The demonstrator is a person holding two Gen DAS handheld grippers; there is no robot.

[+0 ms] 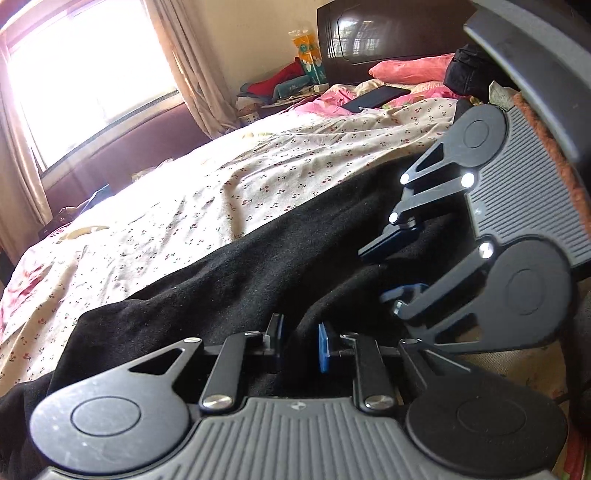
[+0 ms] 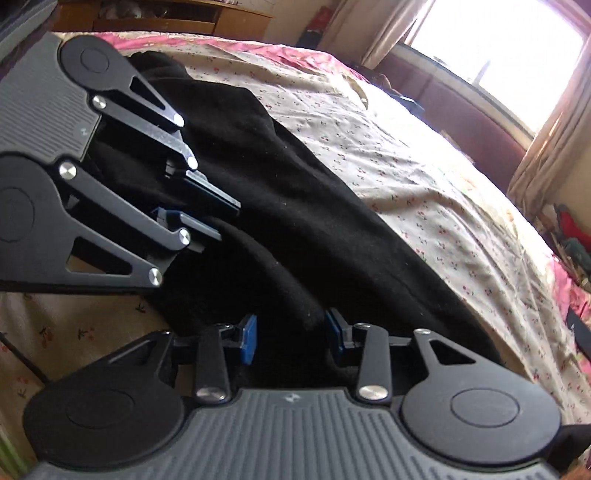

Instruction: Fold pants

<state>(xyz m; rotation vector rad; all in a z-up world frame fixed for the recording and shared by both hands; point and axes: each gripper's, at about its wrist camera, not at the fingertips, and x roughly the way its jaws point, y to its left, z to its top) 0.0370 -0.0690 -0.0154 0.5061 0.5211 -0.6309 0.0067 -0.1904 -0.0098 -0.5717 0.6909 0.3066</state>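
Black pants [image 1: 258,266] [image 2: 295,192] lie in a long bunched strip along the near edge of a bed with a cherry-print sheet [image 1: 221,184] [image 2: 443,184]. My left gripper [image 1: 300,339] [image 2: 225,221] is shut on a raised fold of the pants, the fabric pinched between its blue pads. Close beside it, my right gripper [image 2: 291,336] [image 1: 380,273] stands open. Its blue pads are well apart, with black fabric lying loose between them. The two grippers point toward each other over the same end of the pants.
A pink pillow [image 1: 410,68], a black flat device [image 1: 376,98] and a dark bag [image 1: 465,70] lie at the head of the bed by the dark headboard [image 1: 369,29]. A cluttered bedside table [image 1: 288,85] stands near the curtained window [image 1: 81,74] [image 2: 498,44].
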